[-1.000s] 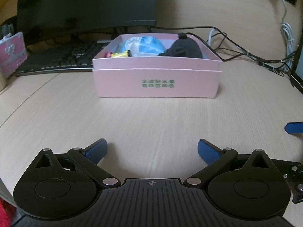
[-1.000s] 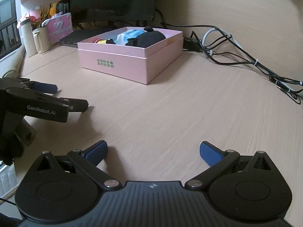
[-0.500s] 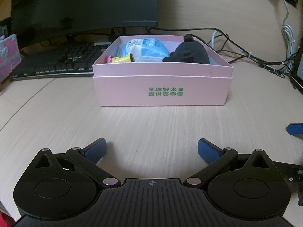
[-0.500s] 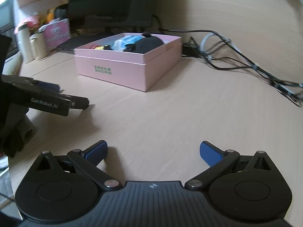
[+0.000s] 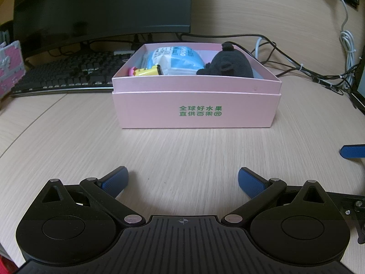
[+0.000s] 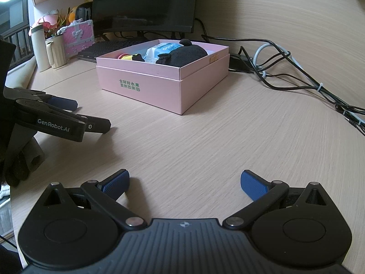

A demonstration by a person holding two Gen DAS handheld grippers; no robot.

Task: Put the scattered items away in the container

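Observation:
A pink box (image 5: 196, 109) with green print stands on the wooden desk, also in the right wrist view (image 6: 141, 86). Inside lie a black plush toy (image 5: 228, 65), a blue and white packet (image 5: 175, 60) and a small yellow and pink item (image 5: 146, 71). My left gripper (image 5: 182, 181) is open and empty, a short way in front of the box. My right gripper (image 6: 184, 183) is open and empty, farther back and to the right. The left gripper shows from the side in the right wrist view (image 6: 68, 114).
A black monitor (image 5: 100, 9) and keyboard (image 5: 68, 75) stand behind the box. Loose cables (image 6: 296, 77) run along the desk to the right. A pink chest (image 6: 78, 35), a white bottle (image 6: 40, 48) and a mug (image 6: 56, 51) stand at the far left.
The left gripper has moved closer to the pink box, which now looks larger. The right gripper has shifted its view slightly. Both stay open and empty.

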